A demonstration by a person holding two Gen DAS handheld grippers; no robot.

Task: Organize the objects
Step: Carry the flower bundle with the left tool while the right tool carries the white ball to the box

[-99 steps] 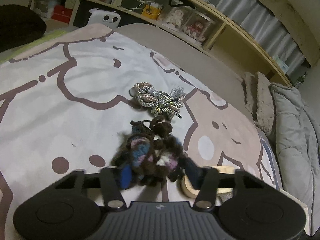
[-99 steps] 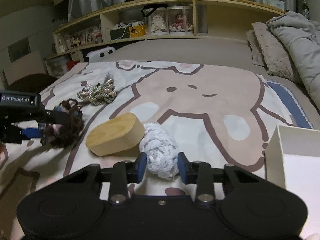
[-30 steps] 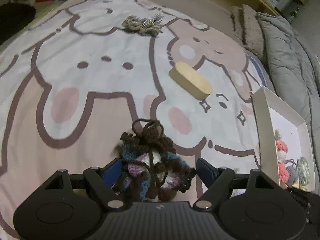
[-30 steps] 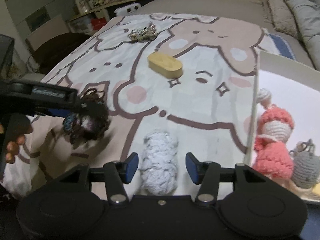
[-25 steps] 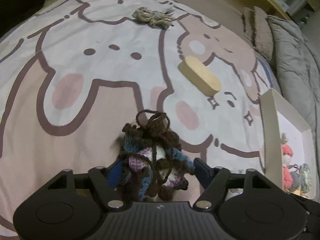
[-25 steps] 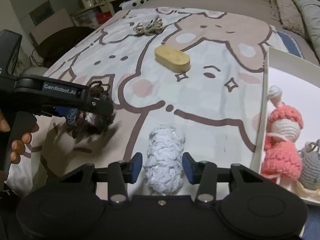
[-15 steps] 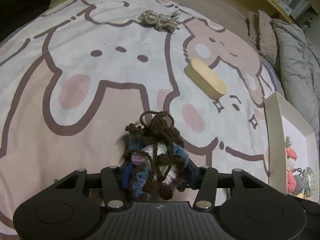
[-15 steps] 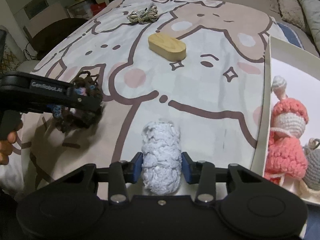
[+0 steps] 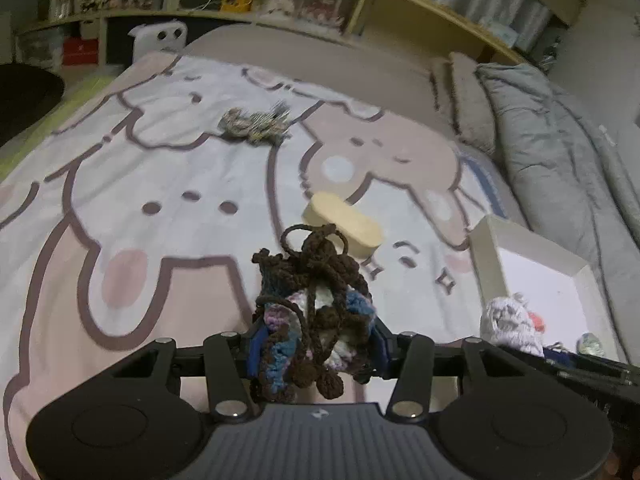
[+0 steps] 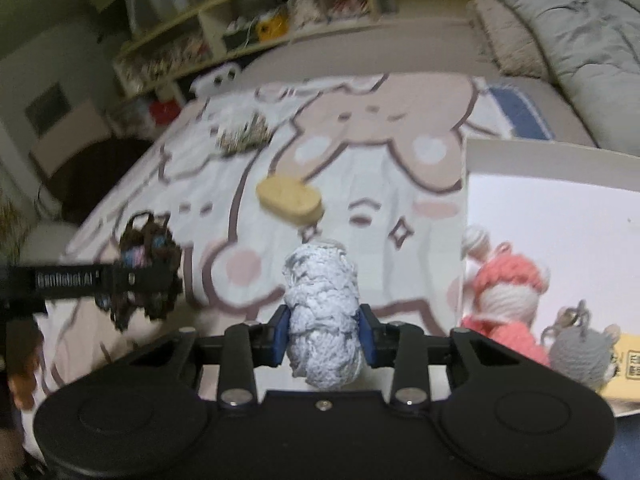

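Observation:
My left gripper (image 9: 314, 344) is shut on a brown crochet pouch (image 9: 316, 304) with blue, pink and white patches, held up off the bedspread. My right gripper (image 10: 324, 332) is shut on a white knitted bundle (image 10: 322, 304), also lifted. In the right wrist view the pouch (image 10: 148, 248) hangs at the left in the other gripper's fingers. The white bundle (image 9: 508, 320) shows at the lower right of the left wrist view, just in front of the white box (image 9: 532, 256).
The white box (image 10: 560, 208) at the right holds a pink crochet doll (image 10: 508, 296) and a grey crochet toy (image 10: 580, 352). A wooden oval block (image 10: 290, 200) lies mid-bed and a rope bundle (image 10: 244, 136) farther back. Pillows and shelves lie beyond.
Both grippers closed on their objects, the left on the pouch and the right on the white bundle, then lifted them off the bedspread. Both views tilted up toward the shelves.

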